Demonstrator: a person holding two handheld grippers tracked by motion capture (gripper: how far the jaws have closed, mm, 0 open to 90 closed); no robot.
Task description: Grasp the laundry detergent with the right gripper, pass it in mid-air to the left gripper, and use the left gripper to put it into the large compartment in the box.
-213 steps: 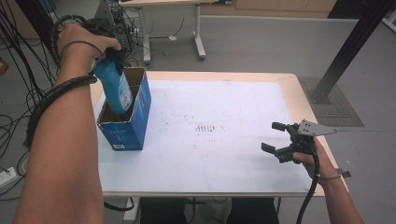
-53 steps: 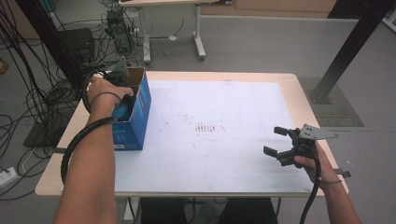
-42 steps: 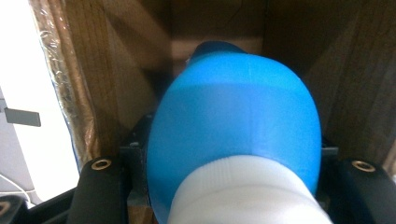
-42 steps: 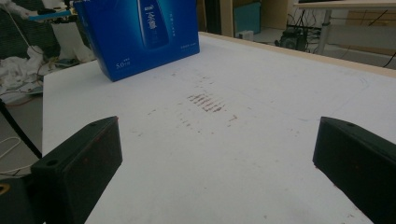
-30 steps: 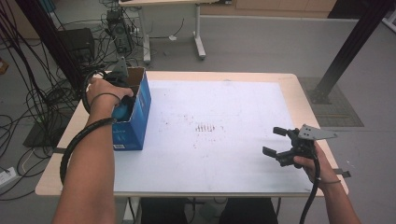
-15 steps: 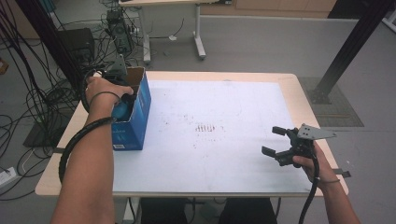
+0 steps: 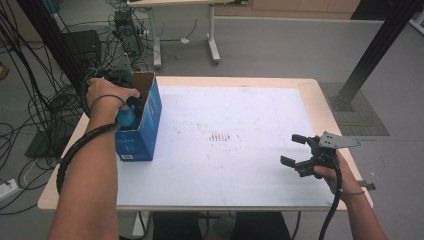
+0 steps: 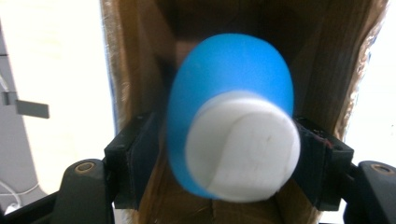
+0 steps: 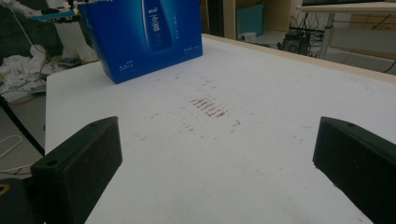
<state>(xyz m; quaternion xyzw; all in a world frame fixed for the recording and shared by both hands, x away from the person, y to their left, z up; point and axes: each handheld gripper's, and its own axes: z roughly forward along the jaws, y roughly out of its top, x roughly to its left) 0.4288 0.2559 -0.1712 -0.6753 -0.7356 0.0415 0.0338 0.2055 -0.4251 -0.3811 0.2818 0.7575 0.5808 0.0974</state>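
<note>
Standing upright in blue box (image 7: 142,131), blue bottle (image 8: 229,93), white cap (image 8: 243,144) up; left gripper (image 8: 229,154) jaws just opening, flanking it.

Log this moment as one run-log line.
left gripper: jaws just opening, pads either side of blue bottle | bottle: inside blue box | right gripper: open, idle above table

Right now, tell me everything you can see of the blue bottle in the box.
The blue bottle looks like smooth plastic, with a rounded body and a white screw cap facing the left gripper's camera. It stands inside the open blue cardboard box at the table's left edge, brown cardboard walls around it. The left gripper has just been opening; its jaws flank the bottle just below the cap, a gap showing on one side. In the high view its blue top shows under the hand.
</note>
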